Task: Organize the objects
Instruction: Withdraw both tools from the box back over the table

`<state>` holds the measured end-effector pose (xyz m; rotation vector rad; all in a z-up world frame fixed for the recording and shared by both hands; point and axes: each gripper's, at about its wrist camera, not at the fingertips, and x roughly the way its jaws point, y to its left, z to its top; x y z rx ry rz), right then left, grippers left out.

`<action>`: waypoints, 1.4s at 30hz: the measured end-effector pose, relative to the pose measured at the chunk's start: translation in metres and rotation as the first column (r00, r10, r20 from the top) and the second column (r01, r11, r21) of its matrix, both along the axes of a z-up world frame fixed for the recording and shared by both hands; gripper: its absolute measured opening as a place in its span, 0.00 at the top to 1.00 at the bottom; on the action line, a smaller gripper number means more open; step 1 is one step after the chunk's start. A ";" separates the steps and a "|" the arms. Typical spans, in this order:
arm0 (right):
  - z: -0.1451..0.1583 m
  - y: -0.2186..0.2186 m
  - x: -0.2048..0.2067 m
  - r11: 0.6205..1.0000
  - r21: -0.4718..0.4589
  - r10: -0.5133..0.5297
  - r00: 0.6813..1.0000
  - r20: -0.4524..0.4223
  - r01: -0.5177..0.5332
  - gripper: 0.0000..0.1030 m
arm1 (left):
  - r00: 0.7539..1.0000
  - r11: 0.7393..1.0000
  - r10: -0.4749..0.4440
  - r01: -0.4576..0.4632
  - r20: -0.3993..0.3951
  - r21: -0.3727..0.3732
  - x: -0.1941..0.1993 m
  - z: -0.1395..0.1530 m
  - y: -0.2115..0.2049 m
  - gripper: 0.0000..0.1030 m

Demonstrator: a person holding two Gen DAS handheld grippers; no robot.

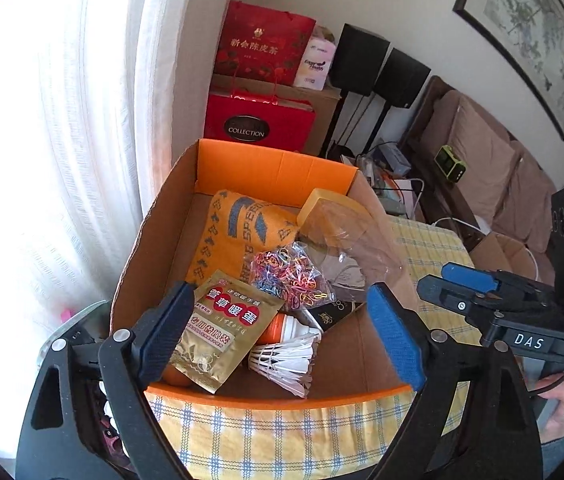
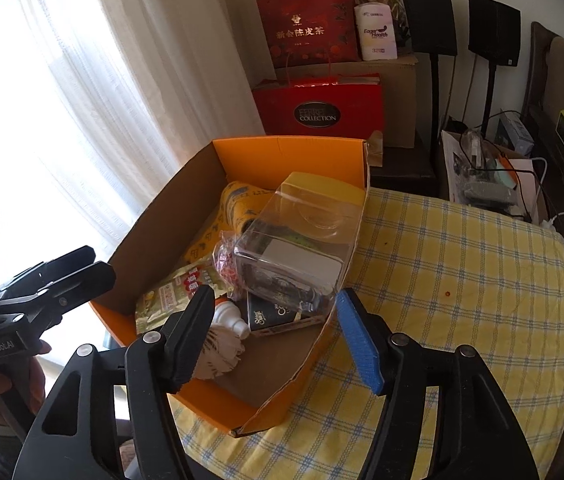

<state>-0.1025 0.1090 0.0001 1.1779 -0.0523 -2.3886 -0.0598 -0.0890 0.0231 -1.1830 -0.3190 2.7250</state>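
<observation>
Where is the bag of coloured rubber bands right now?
The bag of rubber bands lies inside the orange cardboard box, mid-box in the left wrist view, between the orange towel and the clear plastic container.

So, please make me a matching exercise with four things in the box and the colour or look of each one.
Things:
1. towel
2. shuttlecock
3. sachet
4. rubber bands

Looks:
a. white feathers
b. gold with red label
c. many colours, in a clear bag
d. orange with blue letters

Pairs: 1-d, 2-a, 3-b, 4-c
</observation>
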 end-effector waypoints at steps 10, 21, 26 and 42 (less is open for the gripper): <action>0.000 0.023 0.016 0.996 0.065 -0.062 0.997 -0.039 0.065 0.11 | 1.000 0.995 0.005 -0.008 -0.027 -0.102 0.012 0.001 0.027 0.00; -0.007 0.048 0.039 0.980 0.121 -0.149 0.985 -0.082 0.159 0.00 | 0.995 0.985 0.030 -0.045 -0.092 -0.166 0.030 0.001 0.050 0.00; -0.009 0.060 0.054 0.971 0.120 -0.192 0.975 -0.110 0.205 0.00 | 0.994 0.978 0.042 -0.062 -0.105 -0.199 0.038 -0.002 0.059 0.00; 0.003 0.084 0.115 0.936 0.131 -0.295 0.931 -0.215 0.326 0.00 | 0.996 0.977 0.052 -0.065 -0.068 -0.204 0.073 -0.015 0.071 0.00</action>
